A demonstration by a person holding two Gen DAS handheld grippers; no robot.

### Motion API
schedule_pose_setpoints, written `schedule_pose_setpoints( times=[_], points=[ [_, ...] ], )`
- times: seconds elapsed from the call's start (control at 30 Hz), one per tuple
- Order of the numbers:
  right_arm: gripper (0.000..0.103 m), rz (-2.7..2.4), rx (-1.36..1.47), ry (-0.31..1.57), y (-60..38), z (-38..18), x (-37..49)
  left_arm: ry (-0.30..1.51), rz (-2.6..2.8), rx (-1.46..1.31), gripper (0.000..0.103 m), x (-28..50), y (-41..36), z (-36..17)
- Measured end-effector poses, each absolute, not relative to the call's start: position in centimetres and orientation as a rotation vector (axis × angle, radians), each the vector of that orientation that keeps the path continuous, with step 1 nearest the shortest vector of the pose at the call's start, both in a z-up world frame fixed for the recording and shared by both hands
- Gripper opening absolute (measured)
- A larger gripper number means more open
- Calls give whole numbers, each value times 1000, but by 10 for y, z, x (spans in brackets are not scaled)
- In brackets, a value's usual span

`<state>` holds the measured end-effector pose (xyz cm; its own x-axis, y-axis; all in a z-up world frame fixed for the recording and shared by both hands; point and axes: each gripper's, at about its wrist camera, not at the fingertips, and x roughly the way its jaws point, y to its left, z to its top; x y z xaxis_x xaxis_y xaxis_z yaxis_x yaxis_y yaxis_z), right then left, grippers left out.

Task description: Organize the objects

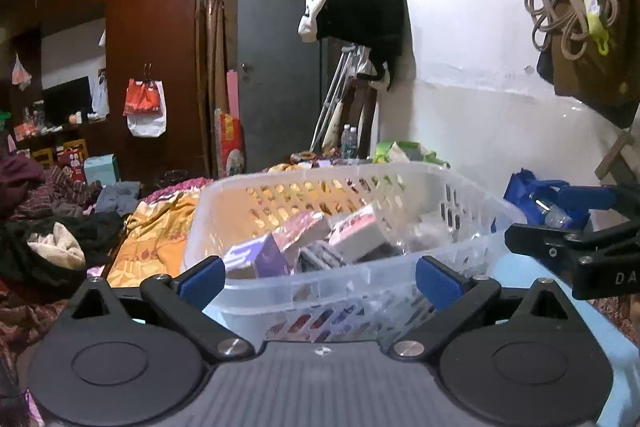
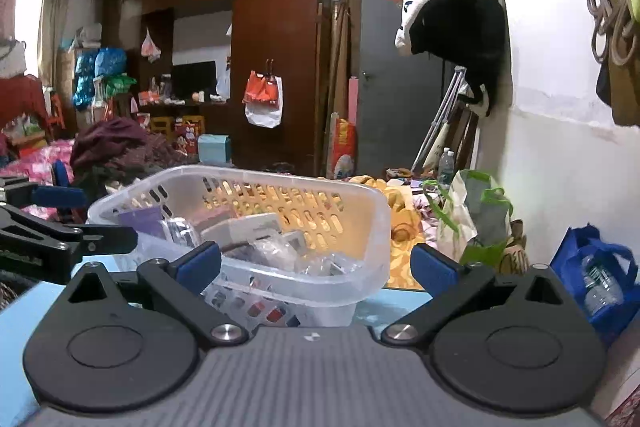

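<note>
A translucent white plastic basket (image 1: 320, 277) with slotted walls stands on a light blue surface (image 1: 612, 343) just ahead of both grippers. It holds several small boxes, among them a purple box (image 1: 256, 259) and a pink and white box (image 1: 358, 233), plus clear wrapped packets (image 2: 280, 251). My left gripper (image 1: 320, 277) is open and empty at the basket's near rim. My right gripper (image 2: 316, 267) is open and empty at the near rim of the basket (image 2: 376, 227), toward its right end. Each gripper shows in the other's view, the right one (image 1: 576, 251) and the left one (image 2: 60, 231).
A blue bag (image 2: 600, 267) with a water bottle sits to the right by the white wall. A white and green bag (image 2: 472, 219) lies behind the basket. An orange patterned cloth (image 1: 156, 239) and piled clothes (image 1: 60, 243) cover the bed on the left. A wardrobe (image 2: 276, 47) stands behind.
</note>
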<state>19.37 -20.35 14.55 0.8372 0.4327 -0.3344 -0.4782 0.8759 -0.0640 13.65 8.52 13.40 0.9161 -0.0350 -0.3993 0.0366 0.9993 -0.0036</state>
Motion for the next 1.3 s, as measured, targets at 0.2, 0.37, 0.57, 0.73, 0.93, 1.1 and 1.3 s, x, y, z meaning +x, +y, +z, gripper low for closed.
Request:
schedule_pose_setpoints(
  times=[0.2,0.37,0.57,0.73,0.93,1.1,1.3],
  points=[
    [103,506,-147,342,-201,136,192,401,-21,8,102,133,78,128],
    [103,505,-145,363,-199,133,193,392,-31,-5,102,128,78,130],
    [103,497,-123,348,-203,133,190,390,-20,-2,102,124,78,131],
    [103,491,-108,356,-206,132,193,399,-6,-4,102,127,76,131],
    [103,498,-95,357,-206,132,191,403,-11,-12,102,126,77,130],
    [103,502,-103,352,-204,131,190,405,-6,-17,102,125,79,128],
    [103,501,-100,345,-205,131,189,403,4,-18,102,125,80,129]
  ],
)
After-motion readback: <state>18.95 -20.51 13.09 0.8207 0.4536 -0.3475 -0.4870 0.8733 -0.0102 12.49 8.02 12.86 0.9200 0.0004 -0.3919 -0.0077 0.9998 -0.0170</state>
